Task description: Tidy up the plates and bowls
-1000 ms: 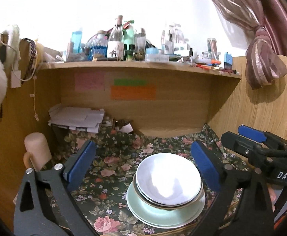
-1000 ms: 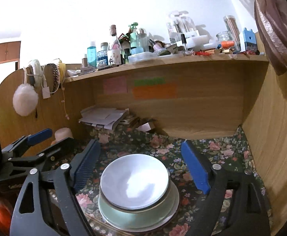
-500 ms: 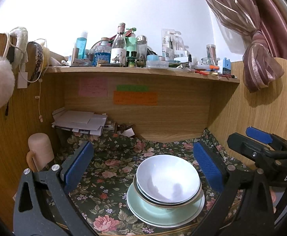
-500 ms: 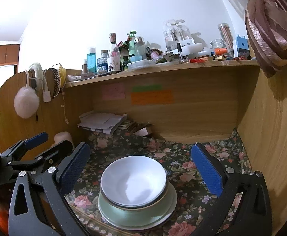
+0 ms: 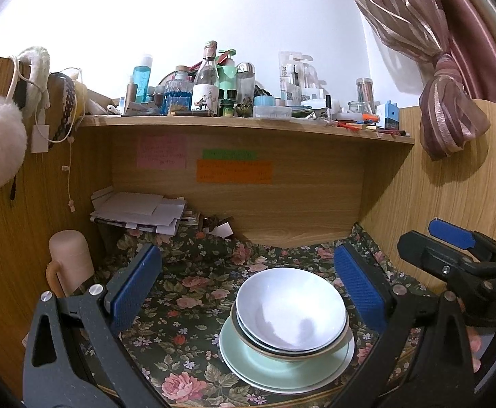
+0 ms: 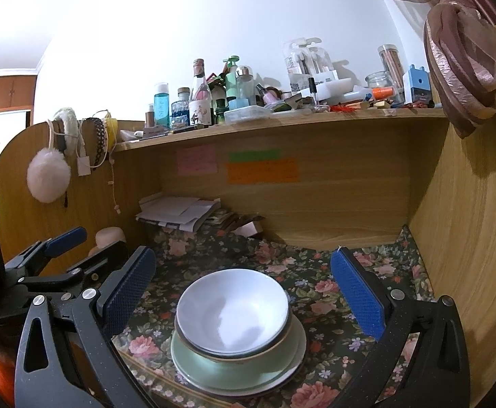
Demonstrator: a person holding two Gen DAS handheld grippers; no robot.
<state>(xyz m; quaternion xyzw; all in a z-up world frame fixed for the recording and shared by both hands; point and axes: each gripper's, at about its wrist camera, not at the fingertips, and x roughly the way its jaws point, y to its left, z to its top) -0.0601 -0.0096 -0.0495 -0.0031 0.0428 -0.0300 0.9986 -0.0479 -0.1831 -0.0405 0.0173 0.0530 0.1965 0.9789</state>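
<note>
Two grippers, both wide open and holding nothing. Left gripper (image 5: 244, 282) with blue pads spread far apart, right gripper (image 6: 241, 282) the same, its jaws just opened to their widest, nothing between the pads.

One neat stack near the front edge of the flowery cloth (image 5: 180, 292): white bowl (image 5: 290, 309) on top, more bowls nested under it, green plate (image 5: 282, 367) at the bottom. Round all over, so no long side to line up with.

From the left gripper, stack straight ahead but a little to the right, closer to the right pad. From the right gripper, stack nearly in the middle between the pads, just a touch to the left. Right gripper looks better lined up for a grab, so probably the nearer one. Looks like most of the sorting is already done.

Hard to count the bowls, only thin rims showing under the top one. Maybe a second plate at the very bottom, cannot tell. Near edge of the stack almost cut off at the bottom of both views. Papers (image 5: 139, 210) piled at the far left, well away from the stack.
</note>
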